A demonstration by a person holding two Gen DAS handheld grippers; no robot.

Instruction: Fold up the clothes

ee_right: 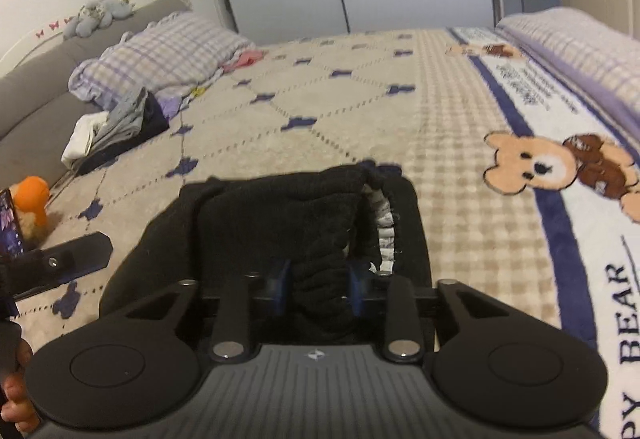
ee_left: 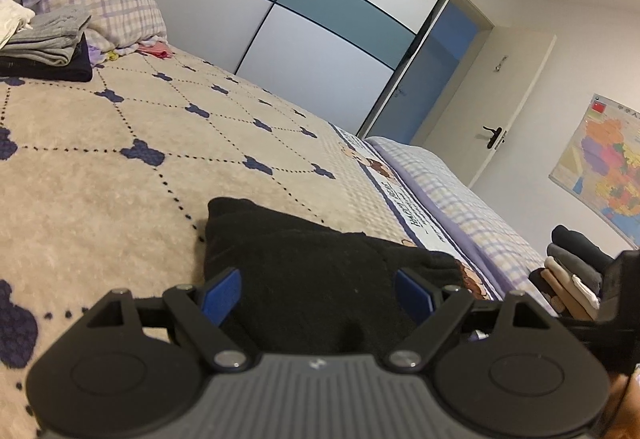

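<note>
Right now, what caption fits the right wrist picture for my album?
Right gripper pinches a bunched fold of the black garment on the bear-print blanket.

Left tool (ee_left: pixel 318 297) & right tool (ee_right: pixel 319 289): black linkage arms, blue pads, silver screws, ribbed grey housing w/ small logo

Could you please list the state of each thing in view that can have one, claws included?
Left claw: open, pads apart, above the black garment, not pressing it.
Right claw: shut on a bunched fold of the black garment.
Black garment: partly folded, lying on the blanket.
Clothes stack: folded, by the pillow.
Wardrobe doors: closed.
Room door: closed.
</note>
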